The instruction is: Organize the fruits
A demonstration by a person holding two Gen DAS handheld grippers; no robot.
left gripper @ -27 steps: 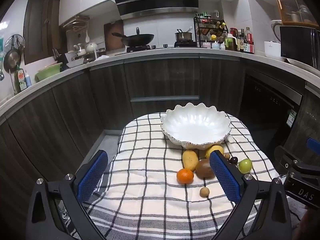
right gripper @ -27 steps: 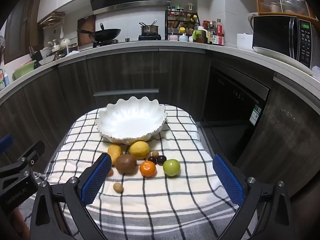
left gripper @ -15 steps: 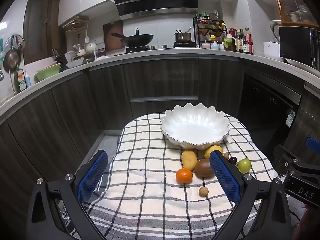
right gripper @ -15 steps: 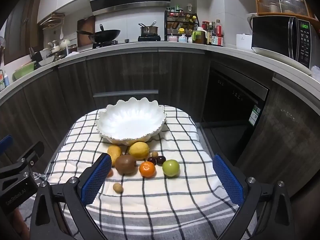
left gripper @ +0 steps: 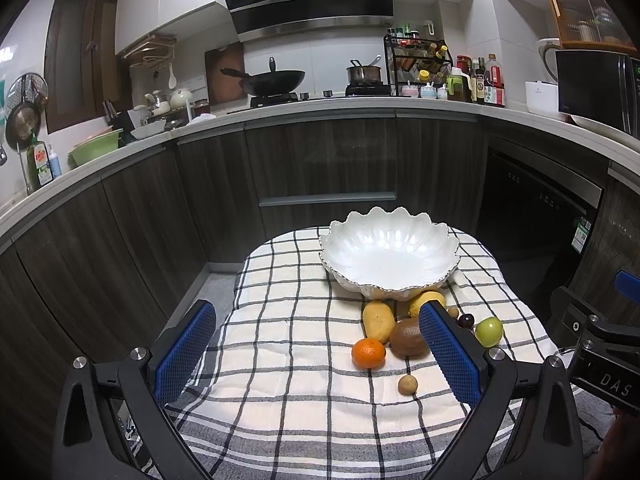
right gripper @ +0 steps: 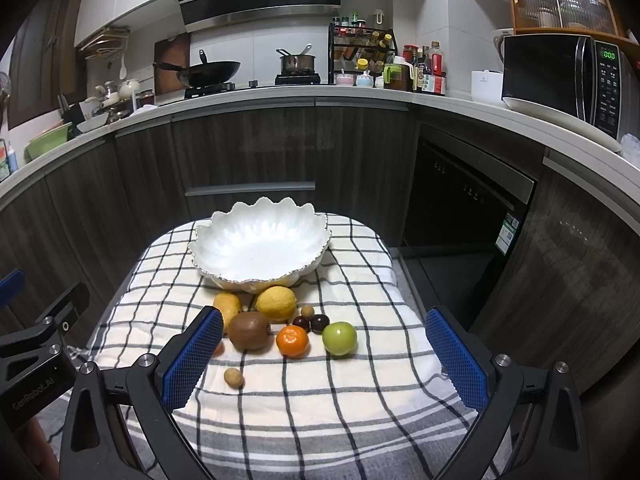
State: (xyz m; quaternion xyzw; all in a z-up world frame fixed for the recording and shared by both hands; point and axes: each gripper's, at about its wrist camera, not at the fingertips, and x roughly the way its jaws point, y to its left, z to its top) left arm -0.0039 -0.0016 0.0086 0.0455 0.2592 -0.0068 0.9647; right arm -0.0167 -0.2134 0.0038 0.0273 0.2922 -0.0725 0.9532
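Observation:
A white scalloped bowl (left gripper: pixel 390 256) (right gripper: pixel 260 246) stands empty at the far side of a checked cloth (left gripper: pixel 296 364) (right gripper: pixel 340 392). In front of it lie several fruits: a lemon (right gripper: pixel 276 303), a kiwi (right gripper: pixel 249 331) (left gripper: pixel 408 337), a tangerine (right gripper: pixel 293 341) (left gripper: pixel 368 353), a green apple (right gripper: pixel 339 338) (left gripper: pixel 489 331), a yellow mango (left gripper: pixel 378 321), two dark cherries (right gripper: pixel 310 323) and a small brown longan (right gripper: pixel 233 377) (left gripper: pixel 407 384). My left gripper (left gripper: pixel 316 350) and my right gripper (right gripper: pixel 324 356) both hover open above the near cloth, nothing between their blue pads.
Dark cabinets (right gripper: pixel 248 160) curve around behind the table, with a counter, a wok (left gripper: pixel 272 82), a pot and a spice rack. A microwave (right gripper: pixel 560 80) stands at the right. The floor drops away left (left gripper: pixel 212 292) and right (right gripper: pixel 448 272) of the cloth.
Both views shifted slightly; the bowl and fruits sit a little lower-left in the left wrist view. Both grippers stayed open.

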